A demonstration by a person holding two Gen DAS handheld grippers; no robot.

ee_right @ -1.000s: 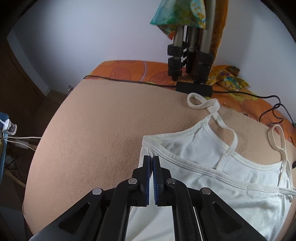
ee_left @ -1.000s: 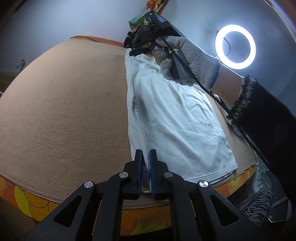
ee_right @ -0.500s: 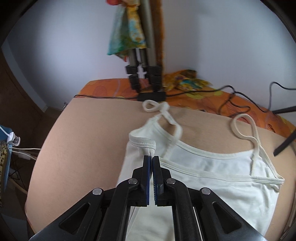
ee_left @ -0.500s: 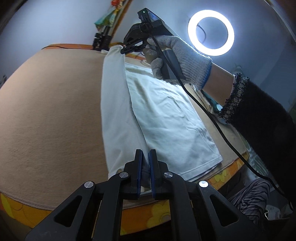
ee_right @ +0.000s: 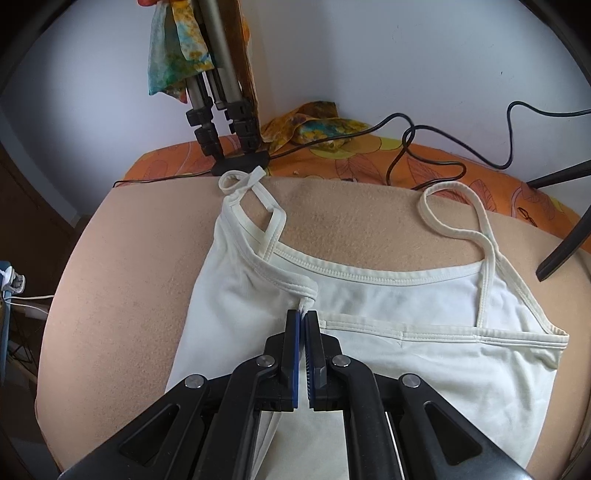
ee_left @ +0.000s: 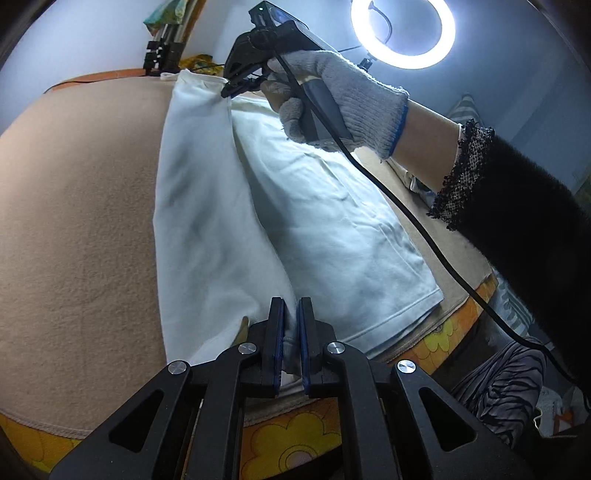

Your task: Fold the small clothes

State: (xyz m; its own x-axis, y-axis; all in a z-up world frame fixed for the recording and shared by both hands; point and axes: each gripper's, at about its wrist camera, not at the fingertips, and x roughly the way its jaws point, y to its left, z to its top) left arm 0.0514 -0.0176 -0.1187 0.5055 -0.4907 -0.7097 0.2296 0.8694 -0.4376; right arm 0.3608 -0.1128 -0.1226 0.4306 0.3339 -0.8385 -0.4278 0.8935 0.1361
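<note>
A white strappy camisole (ee_left: pixel 332 236) lies on a tan blanket (ee_left: pixel 74 221). My left gripper (ee_left: pixel 291 314) is shut on the hem corner of its left side. My right gripper (ee_right: pixel 303 317) is shut on the top corner of the same side, by the armhole seam; it also shows in the left wrist view (ee_left: pixel 231 86), held by a gloved hand. Both hold that side edge lifted and carried over the body of the camisole (ee_right: pixel 406 332), forming a long fold. Two thin straps (ee_right: pixel 461 206) lie on the blanket beyond the neckline.
A tripod (ee_right: pixel 221 122) stands on the orange flowered sheet (ee_right: pixel 369 158) at the blanket's far end, with black cables (ee_right: pixel 424 136) trailing across it. A bright ring light (ee_left: pixel 402 33) hangs to the right. The blanket's near edge (ee_left: pixel 461 299) drops off beside the hem.
Both grippers have lifted the camisole's left edge off the blanket and carried it rightward over the garment, so a widening flap folds across its body. Both stayed shut.
</note>
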